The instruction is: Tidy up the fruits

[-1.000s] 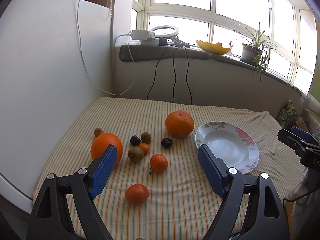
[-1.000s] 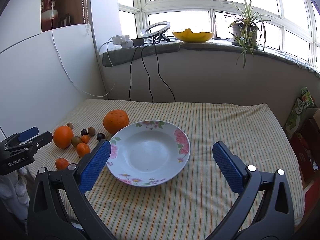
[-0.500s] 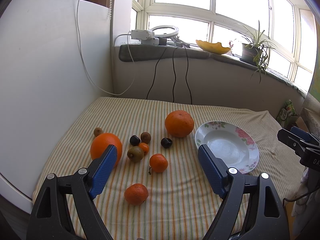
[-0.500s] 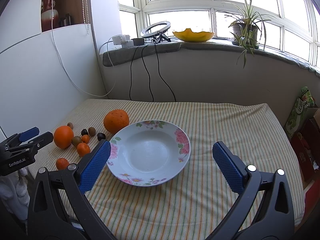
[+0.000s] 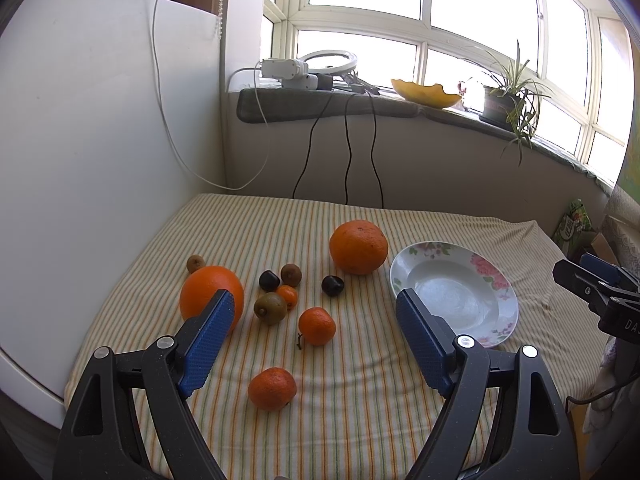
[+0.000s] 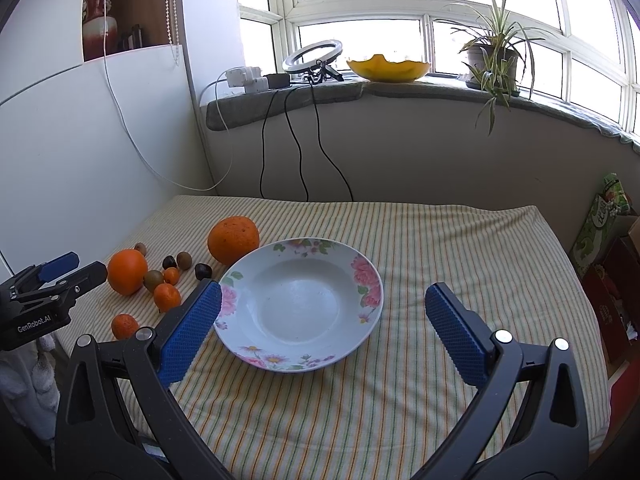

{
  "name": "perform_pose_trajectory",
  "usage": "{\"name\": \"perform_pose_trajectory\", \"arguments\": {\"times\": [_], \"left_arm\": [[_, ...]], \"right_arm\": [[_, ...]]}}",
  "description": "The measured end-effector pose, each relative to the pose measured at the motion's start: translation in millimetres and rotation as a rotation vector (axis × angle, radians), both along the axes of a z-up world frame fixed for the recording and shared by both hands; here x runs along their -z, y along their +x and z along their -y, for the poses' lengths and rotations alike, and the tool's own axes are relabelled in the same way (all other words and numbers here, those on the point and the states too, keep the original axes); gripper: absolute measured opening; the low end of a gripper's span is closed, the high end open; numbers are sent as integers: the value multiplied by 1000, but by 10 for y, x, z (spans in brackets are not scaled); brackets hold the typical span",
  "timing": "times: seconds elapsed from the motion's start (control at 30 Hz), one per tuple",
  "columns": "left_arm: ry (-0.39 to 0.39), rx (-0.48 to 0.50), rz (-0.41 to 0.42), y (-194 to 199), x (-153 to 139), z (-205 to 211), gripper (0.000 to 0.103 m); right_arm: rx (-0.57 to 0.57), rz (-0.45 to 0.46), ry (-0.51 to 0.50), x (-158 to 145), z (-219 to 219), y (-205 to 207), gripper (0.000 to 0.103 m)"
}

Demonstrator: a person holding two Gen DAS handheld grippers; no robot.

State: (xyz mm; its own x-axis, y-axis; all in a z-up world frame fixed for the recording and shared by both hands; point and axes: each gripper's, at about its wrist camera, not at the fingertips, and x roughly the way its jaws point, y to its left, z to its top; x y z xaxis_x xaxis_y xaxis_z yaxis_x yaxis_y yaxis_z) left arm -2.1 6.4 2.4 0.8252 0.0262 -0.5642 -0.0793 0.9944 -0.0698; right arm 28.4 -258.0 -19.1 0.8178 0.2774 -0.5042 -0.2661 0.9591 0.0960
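A white floral plate [image 5: 496, 280] [image 6: 362, 268] lies empty on the striped tablecloth. Left of it lie two big oranges [image 5: 359, 247] [image 5: 208, 290], three small tangerines [image 5: 317, 325] [image 5: 272, 388] [image 5: 288, 295], brown kiwis [image 5: 271, 308] and dark chestnuts [image 5: 333, 285]. My left gripper [image 5: 316, 336] is open and empty, above the near tangerines. My right gripper [image 6: 320, 320] is open and empty, over the near rim of the plate. Each gripper shows at the edge of the other view: the right [image 5: 600, 284], the left [image 6: 56, 276].
A white cabinet [image 5: 80, 160] stands along the table's left side. A windowsill at the back holds a ring light [image 6: 312, 52], a yellow bowl [image 6: 388, 68] and a potted plant [image 6: 494, 60]; cables [image 6: 292, 140] hang down to the table's far edge. Boxes [image 6: 604, 224] stand right of the table.
Almost nothing: both grippers stay open and nearly still, and no fruit has moved.
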Motion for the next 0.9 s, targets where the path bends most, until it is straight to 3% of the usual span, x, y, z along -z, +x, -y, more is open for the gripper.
{"name": "perform_pose_trajectory", "arguments": {"times": [0.9], "left_arm": [[-39, 8, -38, 191, 152, -83, 83]], "right_arm": [[-70, -39, -23, 70, -134, 274, 103]]}}
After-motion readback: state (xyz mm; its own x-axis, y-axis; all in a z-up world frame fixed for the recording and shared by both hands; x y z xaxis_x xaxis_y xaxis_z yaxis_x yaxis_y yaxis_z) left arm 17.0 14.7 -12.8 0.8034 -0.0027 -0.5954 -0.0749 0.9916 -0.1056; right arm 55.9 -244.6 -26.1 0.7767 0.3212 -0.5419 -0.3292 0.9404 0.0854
